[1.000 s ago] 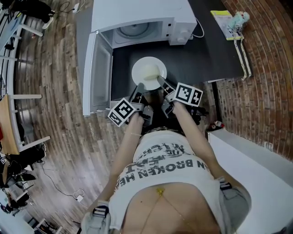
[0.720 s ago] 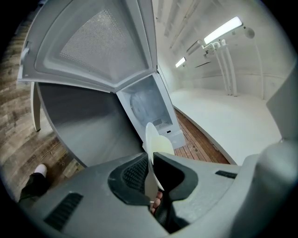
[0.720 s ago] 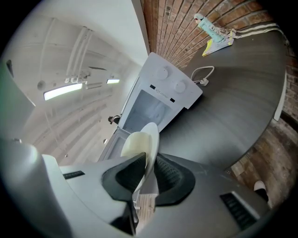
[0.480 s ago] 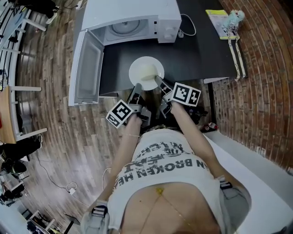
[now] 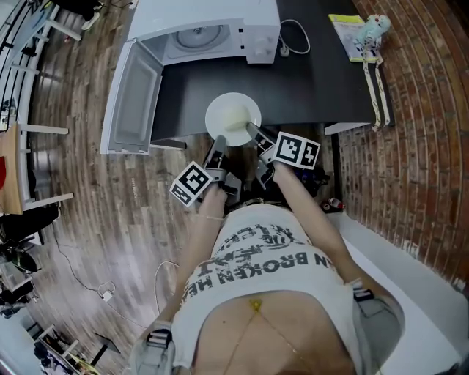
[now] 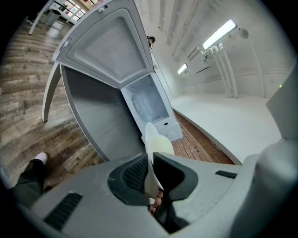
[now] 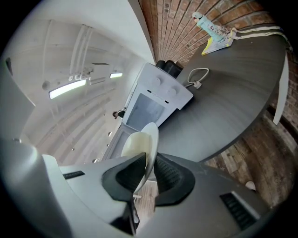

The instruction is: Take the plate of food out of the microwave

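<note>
**Plate (image 5: 233, 119) out, microwave (image 5: 205, 22) open**

The left tongs (image 5: 217, 146) and right tongs (image 5: 256, 134) each pinch the plate's near rim, one either side. The plate, pale food on it, is over the dark table's (image 5: 315, 80) front edge, well apart from the microwave.

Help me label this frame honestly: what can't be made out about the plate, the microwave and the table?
- Food on the plate: a pale mound, too small in the head view, edge-on in both gripper views.
- Plate's near rim: covered by the left tongs and right tongs.
- Microwave: back cut off by the head view's top edge.
- Objects at the table corner: too small.
</note>
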Demonstrator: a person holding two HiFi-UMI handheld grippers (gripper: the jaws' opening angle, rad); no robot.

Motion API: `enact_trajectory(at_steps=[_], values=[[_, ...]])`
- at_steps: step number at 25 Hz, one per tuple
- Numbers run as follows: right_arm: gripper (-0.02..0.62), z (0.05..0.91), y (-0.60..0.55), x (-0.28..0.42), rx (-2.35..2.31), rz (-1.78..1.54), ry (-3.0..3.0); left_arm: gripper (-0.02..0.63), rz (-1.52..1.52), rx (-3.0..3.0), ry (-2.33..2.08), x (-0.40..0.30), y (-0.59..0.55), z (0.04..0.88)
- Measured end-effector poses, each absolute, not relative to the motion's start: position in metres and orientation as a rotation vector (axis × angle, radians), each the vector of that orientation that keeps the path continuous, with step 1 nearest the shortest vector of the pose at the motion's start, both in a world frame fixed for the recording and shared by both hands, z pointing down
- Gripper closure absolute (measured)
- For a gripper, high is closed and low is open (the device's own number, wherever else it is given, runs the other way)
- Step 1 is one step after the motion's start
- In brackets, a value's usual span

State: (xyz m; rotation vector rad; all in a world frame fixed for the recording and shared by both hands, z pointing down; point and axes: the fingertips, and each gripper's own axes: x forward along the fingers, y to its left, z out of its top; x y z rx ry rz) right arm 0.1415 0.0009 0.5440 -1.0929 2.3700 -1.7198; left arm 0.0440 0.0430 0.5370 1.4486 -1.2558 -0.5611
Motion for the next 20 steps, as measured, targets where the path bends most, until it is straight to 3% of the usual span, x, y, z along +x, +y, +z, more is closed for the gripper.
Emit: enact_trajectory(at_steps=[20], values=[[0.545, 0.547, 0.021, 0.164, -1.051, -1.752, 2.395, 0.571, -0.597, 1.418, -1.28, 0.069, 0.068, 0.541]])
